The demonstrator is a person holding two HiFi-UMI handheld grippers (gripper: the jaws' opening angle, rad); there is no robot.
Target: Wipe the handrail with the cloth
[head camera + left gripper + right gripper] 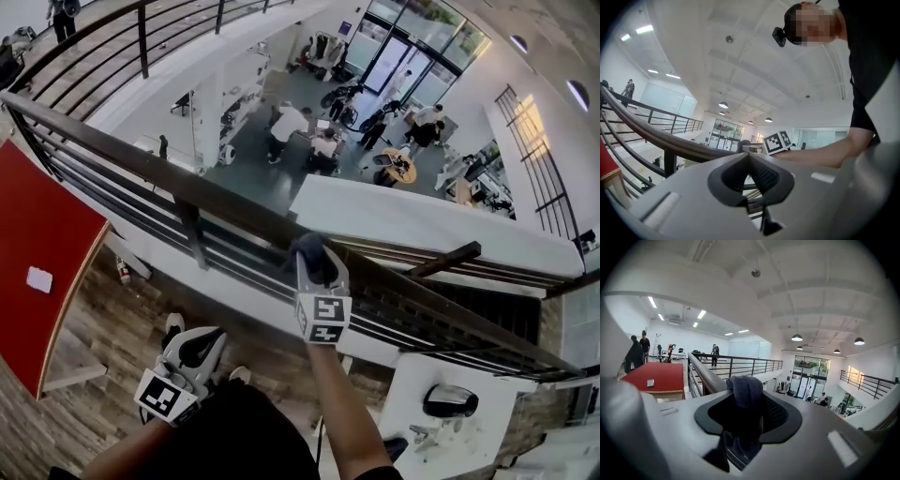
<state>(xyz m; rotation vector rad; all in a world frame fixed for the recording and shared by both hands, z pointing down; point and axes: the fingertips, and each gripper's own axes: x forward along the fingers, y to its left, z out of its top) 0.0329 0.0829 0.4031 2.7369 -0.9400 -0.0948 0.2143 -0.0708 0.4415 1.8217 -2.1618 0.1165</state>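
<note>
The bunched dark cloth hides the pads of the right gripper, which clamps it against the handrail, while the left gripper is closed and empty.

The right gripper has its fingers clamped on a bunched dark grey cloth that sticks up past their tips, close beside the near stretch of the dark handrail, which runs away leftward past a red desk bearing a small white item.
</note>
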